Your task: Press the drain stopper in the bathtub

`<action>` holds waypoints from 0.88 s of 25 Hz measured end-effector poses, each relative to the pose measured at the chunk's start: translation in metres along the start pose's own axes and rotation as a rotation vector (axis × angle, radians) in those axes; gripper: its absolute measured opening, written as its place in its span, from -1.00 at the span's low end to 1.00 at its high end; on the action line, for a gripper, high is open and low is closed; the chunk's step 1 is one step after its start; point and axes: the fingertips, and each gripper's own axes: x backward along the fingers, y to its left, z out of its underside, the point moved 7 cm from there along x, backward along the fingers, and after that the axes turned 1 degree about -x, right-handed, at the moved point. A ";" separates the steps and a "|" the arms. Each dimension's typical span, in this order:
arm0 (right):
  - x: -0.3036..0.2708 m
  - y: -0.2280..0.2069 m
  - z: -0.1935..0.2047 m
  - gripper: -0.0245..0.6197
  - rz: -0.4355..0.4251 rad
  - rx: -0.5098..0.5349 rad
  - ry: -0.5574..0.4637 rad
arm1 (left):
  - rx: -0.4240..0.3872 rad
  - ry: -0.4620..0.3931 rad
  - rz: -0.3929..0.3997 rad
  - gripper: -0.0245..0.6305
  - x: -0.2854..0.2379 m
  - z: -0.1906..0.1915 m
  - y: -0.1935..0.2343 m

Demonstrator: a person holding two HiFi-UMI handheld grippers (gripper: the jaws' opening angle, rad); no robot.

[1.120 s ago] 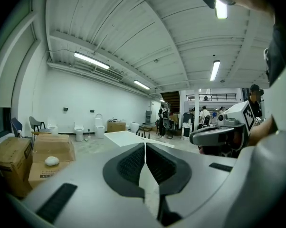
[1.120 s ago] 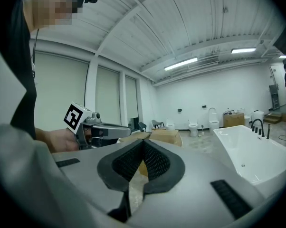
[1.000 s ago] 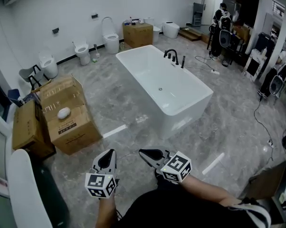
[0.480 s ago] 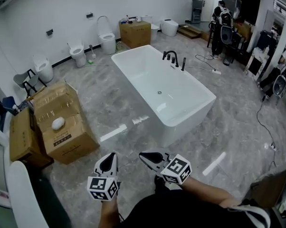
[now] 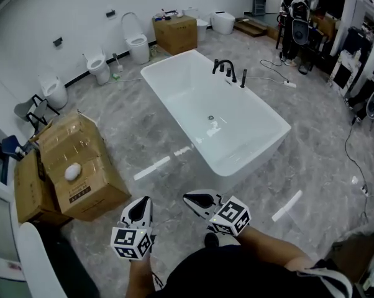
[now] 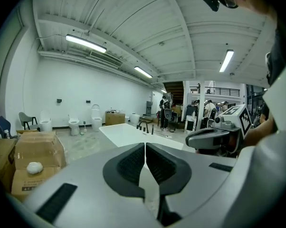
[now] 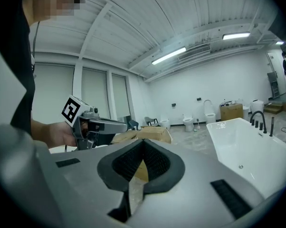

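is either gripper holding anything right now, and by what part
Nothing is held. The left gripper and the right gripper each have their jaws together with nothing between them, well apart from the bathtub.

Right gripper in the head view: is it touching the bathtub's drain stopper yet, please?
No, the right gripper is held near the person, with open floor between it and the bathtub holding the drain stopper.

Person in a black top [image 5: 237, 275]; grey-bodied left gripper [image 5: 141, 205] and right gripper [image 5: 196, 200] have black ribbed pads [image 6: 131, 164], each with a white cube [image 5: 132, 242] of black square markers.
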 end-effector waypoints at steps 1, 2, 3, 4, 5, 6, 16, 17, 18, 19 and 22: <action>0.000 -0.012 -0.001 -0.88 0.001 -0.003 -0.002 | 0.003 0.007 -0.001 -0.85 -0.011 -0.002 0.001; 0.000 -0.024 -0.002 -0.88 0.001 -0.006 -0.003 | 0.005 0.012 -0.001 -0.85 -0.021 -0.004 0.002; -0.001 -0.034 -0.003 -0.88 0.000 -0.009 -0.002 | 0.005 0.015 -0.002 -0.85 -0.030 -0.005 0.004; -0.001 -0.043 -0.005 -0.88 -0.001 -0.012 0.001 | 0.005 0.016 -0.005 -0.85 -0.039 -0.007 0.006; -0.002 -0.053 -0.007 -0.88 0.002 -0.012 0.004 | 0.005 0.015 -0.010 -0.85 -0.048 -0.008 0.009; -0.003 -0.063 -0.008 -0.88 0.009 -0.010 0.009 | 0.008 0.014 -0.014 -0.85 -0.056 -0.010 0.012; -0.047 -0.152 -0.019 -0.88 0.093 -0.008 0.047 | 0.076 0.020 0.028 -0.85 -0.142 -0.016 0.077; -0.056 -0.160 -0.021 -0.88 0.105 -0.009 0.051 | 0.080 0.021 0.042 -0.85 -0.155 -0.017 0.087; -0.066 -0.169 -0.024 -0.88 0.118 -0.009 0.053 | 0.085 0.019 0.057 -0.86 -0.168 -0.019 0.098; -0.076 -0.179 -0.027 -0.88 0.133 -0.006 0.055 | 0.089 0.016 0.074 -0.85 -0.181 -0.022 0.110; -0.114 -0.211 -0.044 -0.88 0.191 0.001 0.058 | 0.082 0.019 0.136 -0.85 -0.224 -0.036 0.151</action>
